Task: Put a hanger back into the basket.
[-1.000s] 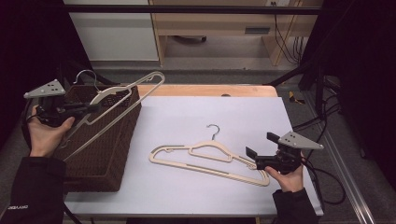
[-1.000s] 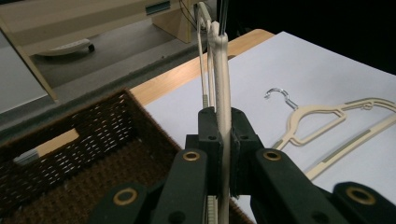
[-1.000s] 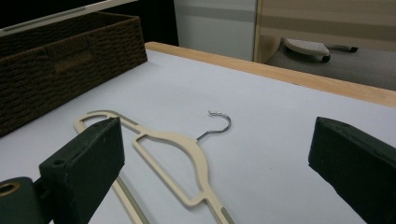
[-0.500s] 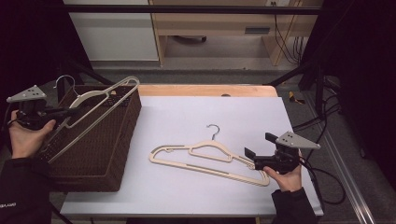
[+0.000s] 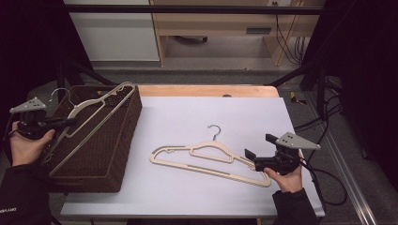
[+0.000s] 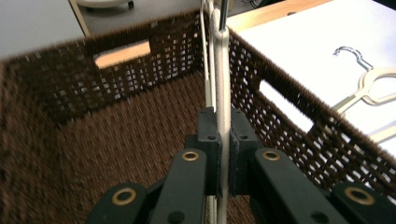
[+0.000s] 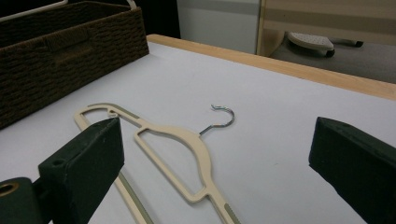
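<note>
Our left tool (image 5: pixel 61 123) pinches a cream hanger (image 5: pixel 94 115) slanting over the basket (image 5: pixel 110 140), hook (image 5: pixel 58 92) toward the far-left corner, while our right tool (image 5: pixel 251 159) gapes wide beside the desk's (image 5: pixel 187 112) second hanger (image 5: pixel 206 157).

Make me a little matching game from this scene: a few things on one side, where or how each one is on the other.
Things:
1. left tool
2. right tool
3. hanger on the table
4. wicker basket

States:
a. lies flat on the white tabletop
b. stands at the table's left edge
c. clamped on a cream hanger
d. jaws wide apart

Pairs: 1-c, 2-d, 3-a, 4-b
</note>
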